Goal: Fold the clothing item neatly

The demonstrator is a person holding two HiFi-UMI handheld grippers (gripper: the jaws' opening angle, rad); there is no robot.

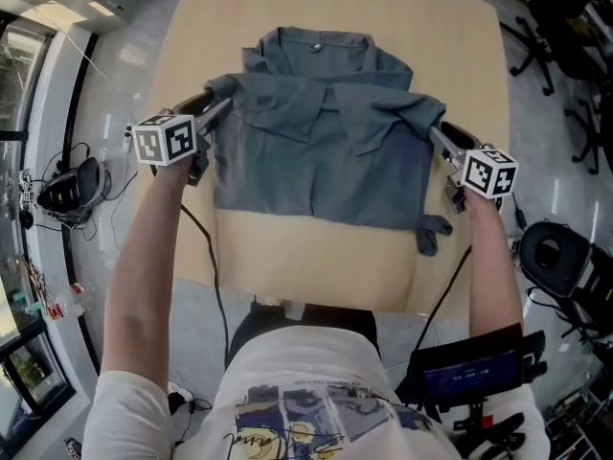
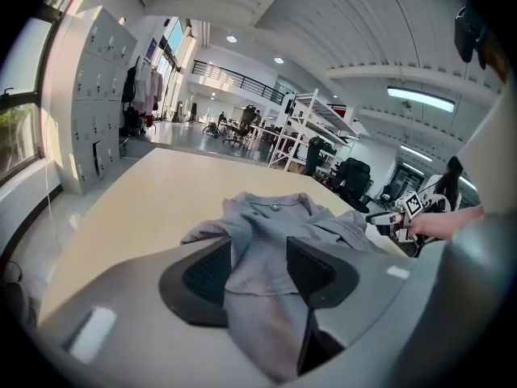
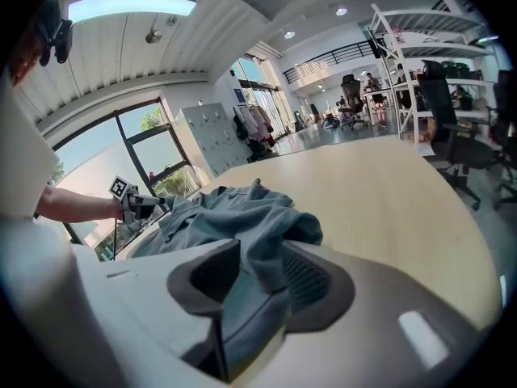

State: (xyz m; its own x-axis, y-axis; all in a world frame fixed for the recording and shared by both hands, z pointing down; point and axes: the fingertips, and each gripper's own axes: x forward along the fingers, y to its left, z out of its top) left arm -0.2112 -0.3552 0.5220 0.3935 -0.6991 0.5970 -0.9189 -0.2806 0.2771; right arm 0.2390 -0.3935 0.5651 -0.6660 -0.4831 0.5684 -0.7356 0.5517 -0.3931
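Left gripper [image 2: 257, 272]: jaws wide, shirt edge lying loose between them.
Right gripper [image 3: 257, 285]: jaws apart, cloth draped between, not pinched.
Shirt [image 1: 321, 161]: part-folded, on the table [image 1: 431, 27].
Risk: cloth could snag on a pad as the grippers pull back, dragging the fold open.

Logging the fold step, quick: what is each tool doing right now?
Left tool: open, shirt fabric lying loose between its jaws.
Right tool: open, shirt fabric loose between its jaws too.
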